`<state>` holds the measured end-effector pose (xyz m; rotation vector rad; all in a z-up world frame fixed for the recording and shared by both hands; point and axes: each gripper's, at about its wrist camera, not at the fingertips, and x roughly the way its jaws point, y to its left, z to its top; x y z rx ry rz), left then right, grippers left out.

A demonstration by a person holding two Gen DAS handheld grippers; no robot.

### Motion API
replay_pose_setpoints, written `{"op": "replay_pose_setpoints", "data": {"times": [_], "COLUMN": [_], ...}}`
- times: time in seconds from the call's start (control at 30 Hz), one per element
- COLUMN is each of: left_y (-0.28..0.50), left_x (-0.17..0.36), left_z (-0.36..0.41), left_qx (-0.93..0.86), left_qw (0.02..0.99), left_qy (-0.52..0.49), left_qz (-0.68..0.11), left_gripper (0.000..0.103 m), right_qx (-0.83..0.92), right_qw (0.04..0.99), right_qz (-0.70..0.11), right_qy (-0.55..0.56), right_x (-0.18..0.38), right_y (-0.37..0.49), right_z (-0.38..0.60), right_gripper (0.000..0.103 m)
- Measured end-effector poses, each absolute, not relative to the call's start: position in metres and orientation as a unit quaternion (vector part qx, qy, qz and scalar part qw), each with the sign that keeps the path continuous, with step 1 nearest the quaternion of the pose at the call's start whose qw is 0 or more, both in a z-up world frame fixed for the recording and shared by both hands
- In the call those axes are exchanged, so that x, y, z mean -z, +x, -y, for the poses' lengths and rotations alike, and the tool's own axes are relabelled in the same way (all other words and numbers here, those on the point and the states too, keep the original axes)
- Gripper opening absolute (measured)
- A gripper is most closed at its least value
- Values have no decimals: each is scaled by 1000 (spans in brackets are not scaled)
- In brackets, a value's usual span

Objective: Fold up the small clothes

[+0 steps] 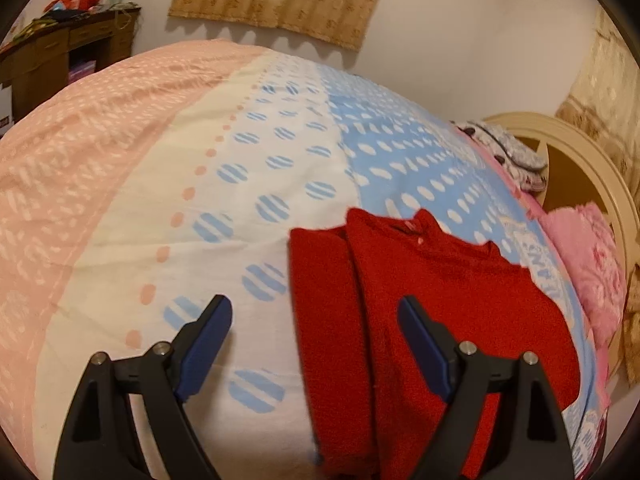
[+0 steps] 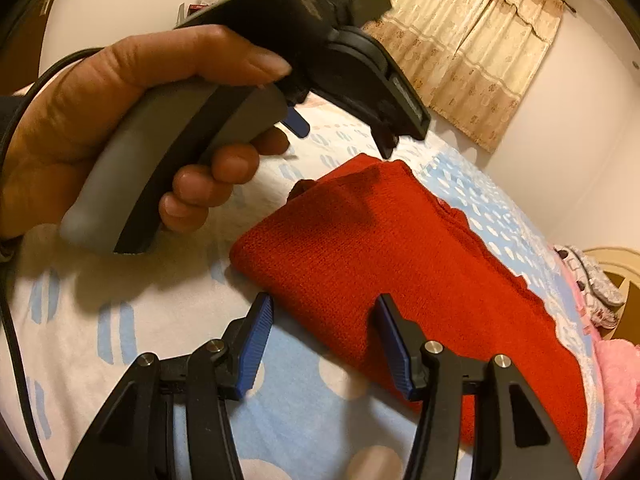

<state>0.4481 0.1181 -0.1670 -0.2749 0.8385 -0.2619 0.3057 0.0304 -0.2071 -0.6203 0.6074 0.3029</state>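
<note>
**Inspector A:** Location of the item?

**Inspector B:** The red knitted sweater (image 1: pixel 420 320), partly folded with one side panel turned over the body, lies flat on the bed's dotted pink, cream and blue cover (image 1: pixel 160 200). It sits toward the side of the bed nearer the cream curved headboard (image 1: pixel 592 176).

**Inspector A:** Left tool?

**Inspector B:** The left tool (image 1: pixel 316 320), black with blue pads, stands with its jaws spread wide and nothing between them. Its right finger hangs over the sweater's body; its left finger hangs over bare cover, just beside the folded edge. Whether either finger touches the fabric cannot be told.

**Inspector A:** Right tool?

**Inspector B:** The right tool (image 2: pixel 326 320) is also spread apart and empty. The sweater's near corner (image 2: pixel 400 264) lies between and just beyond its fingertips, the right finger over red knit, the left over the cover.

**Inspector A:** Anything else?

**Inspector B:** In the right wrist view, the person's left hand (image 2: pixel 120 120) grips the grey handle of the left tool above the sweater's far end. A pink pillow (image 1: pixel 596 264) lies near the headboard.
</note>
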Motion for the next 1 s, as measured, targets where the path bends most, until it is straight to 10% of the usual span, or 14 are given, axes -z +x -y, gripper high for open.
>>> {"op": "replay_pose_setpoints", "data": {"times": [0.5,0.7,1.0], "left_y": [468,470,471], "left_x": [187,187,173], "left_z": [-112,-105,-114], "left_qx": [149,179,195], "left_qw": [872,863,845], "left_qy": [-145,-144,-205], "left_qz": [-443,-450,-454], "left_gripper": [70,24,18], "right_qx": [-131,-153,-183], "right_qw": [888,882,903], "right_qz": [-279,-292,-271], "right_qy": [-340,-337,-277], "right_x": [205,208,173], "right_y": [290,296,280], "right_z": [-53,-49,-23], "right_gripper": [53,11,6]}}
